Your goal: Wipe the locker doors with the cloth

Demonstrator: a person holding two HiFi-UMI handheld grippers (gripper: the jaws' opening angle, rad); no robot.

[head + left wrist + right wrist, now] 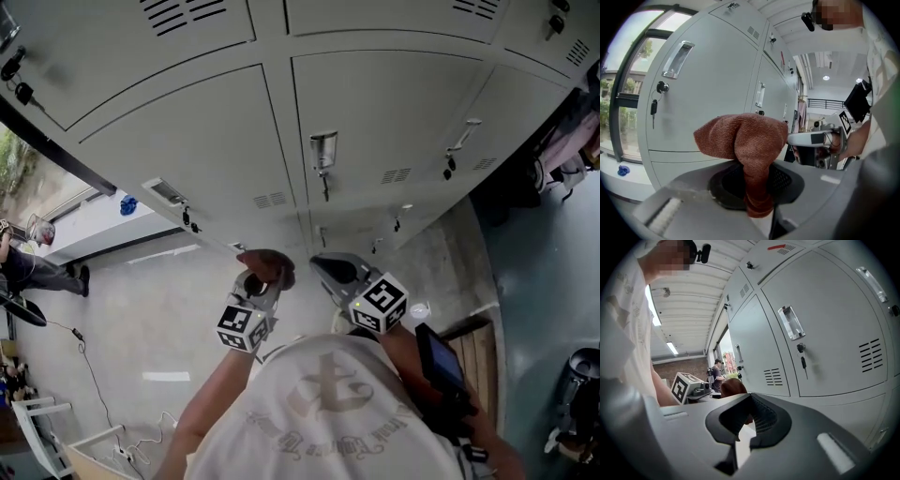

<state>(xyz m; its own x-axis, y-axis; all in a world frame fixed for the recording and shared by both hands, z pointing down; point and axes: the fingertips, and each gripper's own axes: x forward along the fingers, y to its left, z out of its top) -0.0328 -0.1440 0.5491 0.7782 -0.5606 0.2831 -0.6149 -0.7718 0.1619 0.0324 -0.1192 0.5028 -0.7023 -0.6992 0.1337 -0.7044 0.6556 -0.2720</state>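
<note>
Left gripper point(258, 284) has its jaws clamped on the cloth point(743, 140), bunched at centre frame near the doors point(187, 150), right gripper point(328, 269) jaws together and empty, so the smart play looks like pressing that wad flat and sweeping evenly across one panel.

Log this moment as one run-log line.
left gripper: shut on brown cloth | right gripper: shut, empty | locker doors: ahead, cloth contact unclear
</note>
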